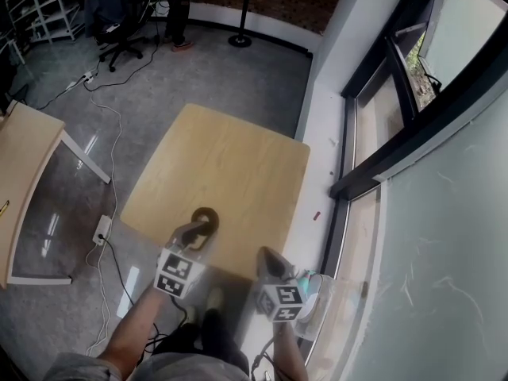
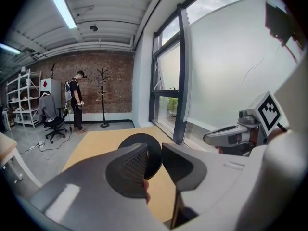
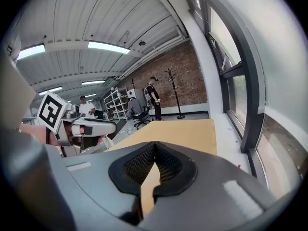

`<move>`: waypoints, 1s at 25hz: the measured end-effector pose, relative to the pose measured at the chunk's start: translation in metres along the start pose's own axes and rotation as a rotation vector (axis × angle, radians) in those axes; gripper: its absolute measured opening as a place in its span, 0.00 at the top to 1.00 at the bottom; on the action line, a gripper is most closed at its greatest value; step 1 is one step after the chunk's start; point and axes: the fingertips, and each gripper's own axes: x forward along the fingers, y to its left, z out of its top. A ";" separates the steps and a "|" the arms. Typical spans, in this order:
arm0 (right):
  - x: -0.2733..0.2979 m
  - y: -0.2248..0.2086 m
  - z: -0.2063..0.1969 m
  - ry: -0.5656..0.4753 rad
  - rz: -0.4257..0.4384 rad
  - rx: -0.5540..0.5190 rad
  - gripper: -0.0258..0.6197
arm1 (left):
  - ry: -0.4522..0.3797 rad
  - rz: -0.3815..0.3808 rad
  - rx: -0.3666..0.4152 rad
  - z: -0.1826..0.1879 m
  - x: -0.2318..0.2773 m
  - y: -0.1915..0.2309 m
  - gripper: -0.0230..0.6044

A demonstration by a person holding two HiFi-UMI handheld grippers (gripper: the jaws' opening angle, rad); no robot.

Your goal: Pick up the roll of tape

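A dark roll of tape (image 1: 206,218) hangs above the near part of the light wooden table (image 1: 230,157), gripped on edge by my left gripper (image 1: 200,230). In the left gripper view the tape (image 2: 153,150) shows as a black disc between the two pads, which press on it. My right gripper (image 1: 268,259) is to the right of it, over the table's near right corner, shut with nothing held. Its ribbed tips (image 3: 154,147) meet in the right gripper view, where my left gripper (image 3: 91,126) shows at the left. My right gripper (image 2: 231,134) appears at the right of the left gripper view.
A second wooden table (image 1: 24,181) stands at the left. A power strip (image 1: 101,228) and cables lie on the grey floor between the tables. A white ledge and dark window frame (image 1: 373,157) run along the right. An office chair (image 1: 119,22) and a standing person (image 1: 176,6) are far back.
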 end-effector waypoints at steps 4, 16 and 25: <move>-0.012 0.006 0.010 -0.008 -0.019 -0.021 0.94 | -0.036 0.016 0.000 0.015 -0.025 -0.001 0.81; -0.038 0.039 0.034 -0.047 -0.027 -0.032 0.94 | -0.123 0.047 -0.034 0.030 -0.094 0.000 0.81; -0.049 0.089 0.049 -0.085 -0.002 -0.053 0.94 | -0.196 0.100 -0.027 0.044 -0.151 0.016 0.81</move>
